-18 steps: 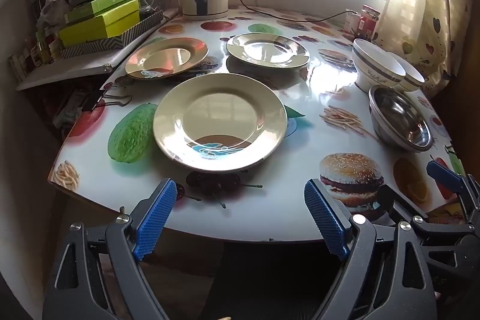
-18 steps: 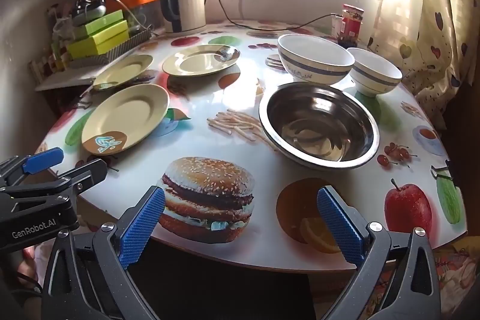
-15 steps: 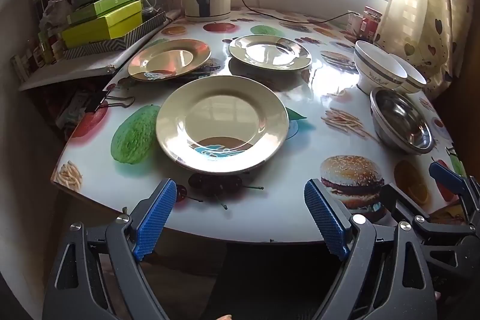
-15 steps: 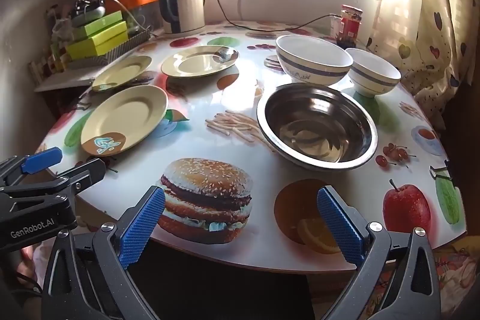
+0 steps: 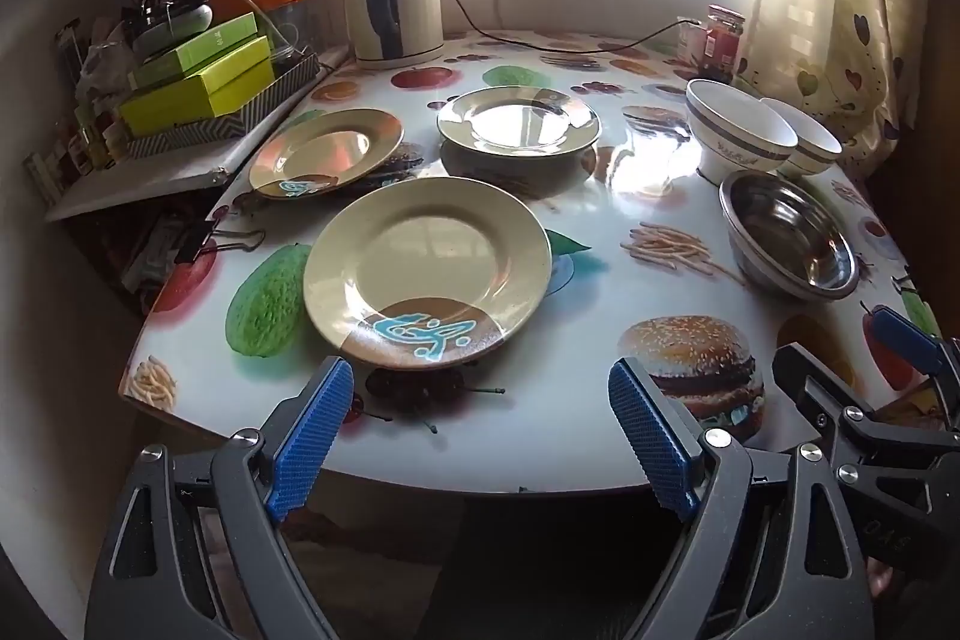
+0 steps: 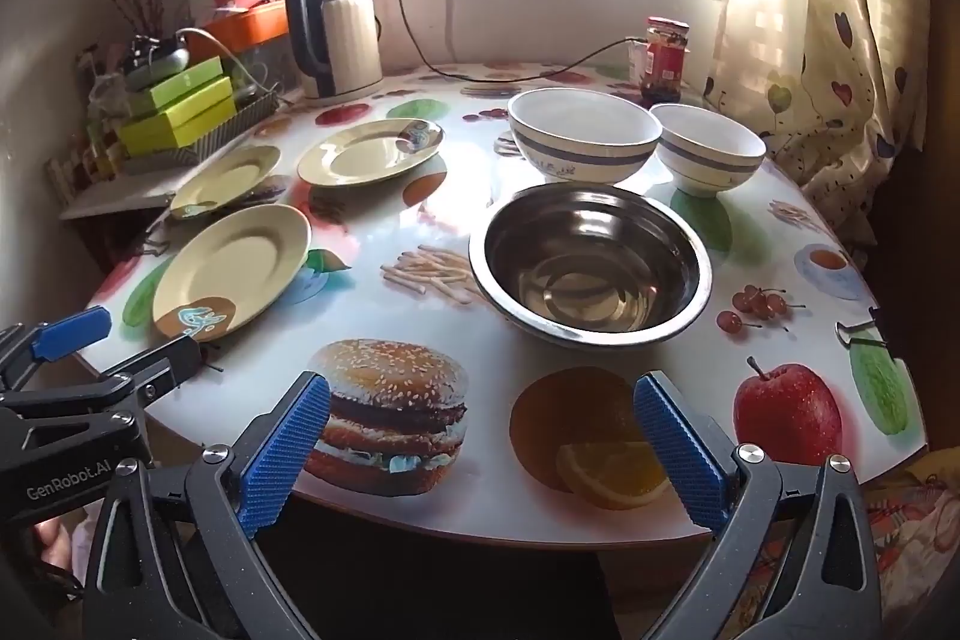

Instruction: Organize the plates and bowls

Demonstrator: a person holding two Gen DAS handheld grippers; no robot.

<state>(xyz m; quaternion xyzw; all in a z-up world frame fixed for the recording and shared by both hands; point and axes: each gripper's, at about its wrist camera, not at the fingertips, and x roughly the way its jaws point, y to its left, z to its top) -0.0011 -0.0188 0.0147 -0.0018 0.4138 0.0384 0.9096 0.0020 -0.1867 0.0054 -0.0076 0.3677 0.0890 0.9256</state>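
Both grippers wide open, nothing between the jaws. Left gripper (image 5: 474, 436) hangs at the near table edge, aimed down at the nearest plate (image 5: 427, 274); against the view half a second back the plate sits larger and closer to the blue pads, so the left hand has eased in toward it. Not touching yet: pads just short of the plate's near rim, which carries the brown patch with blue lettering. Right gripper (image 6: 480, 448) hovers over the table edge, above the printed burger and orange slice; its view is barely shifted from half a second ago, steel bowl (image 6: 591, 265) a shade nearer. Layout: three plates on the table's left half, each apart — the nearest one, a second plate (image 5: 327, 154) behind it to the left, a third plate (image 5: 519, 121) behind to the right. Bowls on the right half: steel bowl in front, large white bowl (image 6: 582, 136) and small white bowl (image 6: 708, 148) behind it, these two side by side, nearly touching. Table (image 5: 576, 436) glossy, strong window glare. Judgement: nothing stacked yet; task at its opening. Left hand's approach suggests the nearest plate goes first, likely to be set on another plate. Thin rim lying flat, so a hard edge to catch.
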